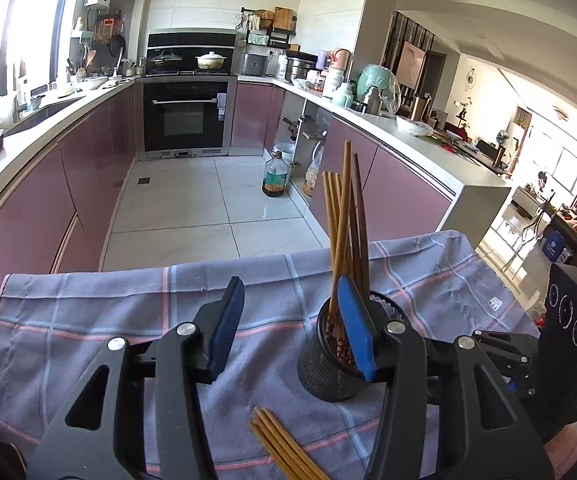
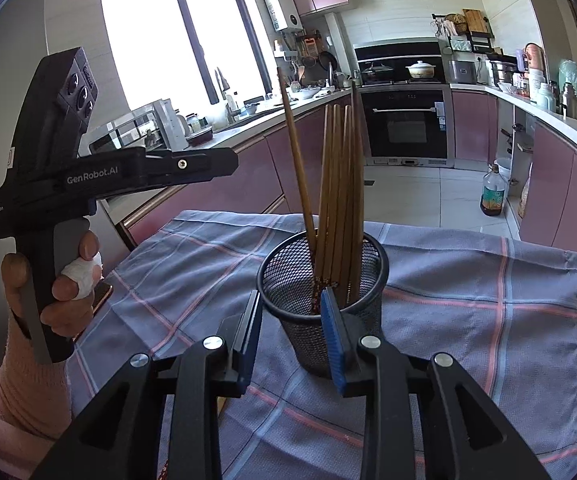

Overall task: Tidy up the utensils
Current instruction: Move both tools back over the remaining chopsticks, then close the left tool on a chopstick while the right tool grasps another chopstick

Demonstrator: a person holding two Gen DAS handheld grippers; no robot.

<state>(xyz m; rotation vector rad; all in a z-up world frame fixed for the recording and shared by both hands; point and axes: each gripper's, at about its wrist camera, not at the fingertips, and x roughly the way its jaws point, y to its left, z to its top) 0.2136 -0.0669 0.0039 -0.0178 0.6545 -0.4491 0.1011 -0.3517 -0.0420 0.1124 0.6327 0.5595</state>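
The cup stands mid-cloth, clear of its edges, chopsticks upright inside. Left gripper gapes empty beside the cup; right gripper, jaws apart, straddles its near rim. Loose chopsticks lie before the cup.

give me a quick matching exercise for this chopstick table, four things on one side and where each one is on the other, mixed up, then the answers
Things
1. mesh cup
2. loose chopsticks
3. checked cloth
4. oil bottle

Places
A. on the kitchen floor by the cabinets
B. spread over the table top
C. upright on the cloth, with chopsticks standing in it
D. lying flat on the cloth, near the left gripper

Pairs: 1-C, 2-D, 3-B, 4-A
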